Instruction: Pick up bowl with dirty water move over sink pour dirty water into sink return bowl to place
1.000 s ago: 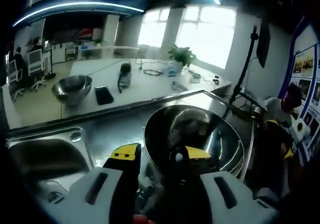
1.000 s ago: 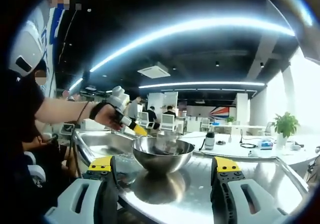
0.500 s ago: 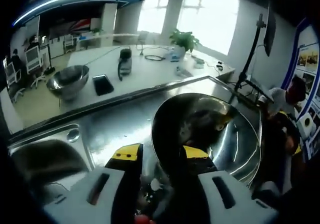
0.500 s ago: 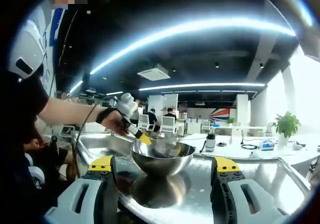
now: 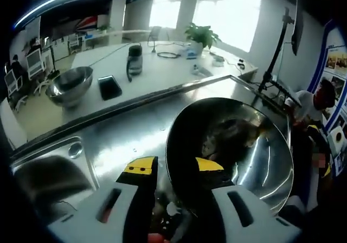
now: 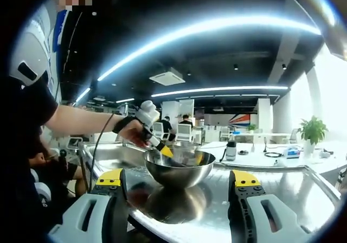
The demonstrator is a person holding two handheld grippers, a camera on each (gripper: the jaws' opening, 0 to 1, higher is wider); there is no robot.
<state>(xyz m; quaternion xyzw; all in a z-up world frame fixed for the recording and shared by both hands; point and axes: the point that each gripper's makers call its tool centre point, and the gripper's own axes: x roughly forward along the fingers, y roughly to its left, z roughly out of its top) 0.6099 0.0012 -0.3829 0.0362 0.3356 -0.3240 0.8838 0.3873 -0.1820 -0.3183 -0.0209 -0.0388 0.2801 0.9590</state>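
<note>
The steel bowl (image 5: 255, 161) holds murky brownish water and hangs a little above the steel counter (image 5: 124, 134). My left gripper (image 5: 173, 167) is shut on its near rim, one yellow-tipped jaw inside and one outside. In the right gripper view the bowl (image 6: 179, 172) floats above its own reflection, with the left gripper (image 6: 162, 149) and a person's hand clamped on its left rim. My right gripper (image 6: 178, 178) stands open in front of the bowl, apart from it, with nothing between its jaws. The sink (image 5: 46, 178) lies to the left of the bowl.
Beyond the counter's raised edge, a white table (image 5: 157, 77) carries a second steel bowl (image 5: 68, 83), a dark phone (image 5: 109, 87), a dark jug (image 5: 134, 58) and a potted plant (image 5: 201, 34). A person (image 5: 320, 99) is at the right, near a stand.
The left gripper has raised the bowl off the counter and tipped it a little. In the right gripper view the hand and the bowl sit higher. The right gripper has stayed still.
</note>
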